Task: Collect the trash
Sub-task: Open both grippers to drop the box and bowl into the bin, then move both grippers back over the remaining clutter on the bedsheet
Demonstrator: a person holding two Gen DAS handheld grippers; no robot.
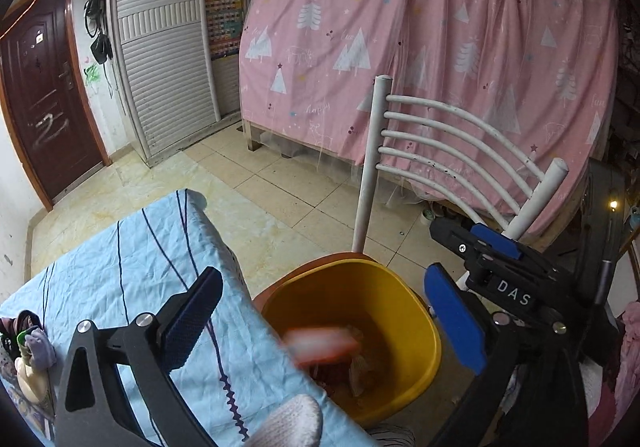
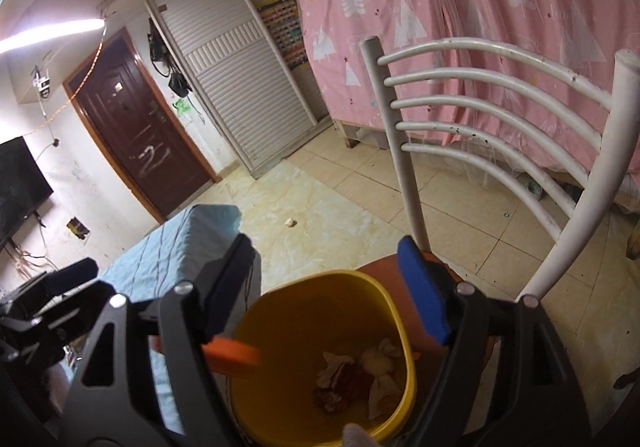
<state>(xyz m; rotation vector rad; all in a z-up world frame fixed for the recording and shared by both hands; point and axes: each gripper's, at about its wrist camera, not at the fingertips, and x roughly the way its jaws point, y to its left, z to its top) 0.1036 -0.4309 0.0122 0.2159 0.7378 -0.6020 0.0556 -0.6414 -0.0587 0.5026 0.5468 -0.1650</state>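
A yellow bin stands on the orange seat of a white chair, with crumpled tissues and red wrappers at its bottom. Over it my left gripper is open wide, and a blurred red-and-white packet hangs in the bin's mouth, touching neither pad. My right gripper is open above the bin too. An orange packet shows by the lower edge of its left finger, well clear of the blue right pad. Each gripper appears in the other's view: right gripper, left gripper.
A table under a light blue cloth stands just left of the bin, with small items at its near left edge. The white chair back rises behind the bin. A small white crumpled ball lies on the tiled floor. A pink bed curtain hangs beyond.
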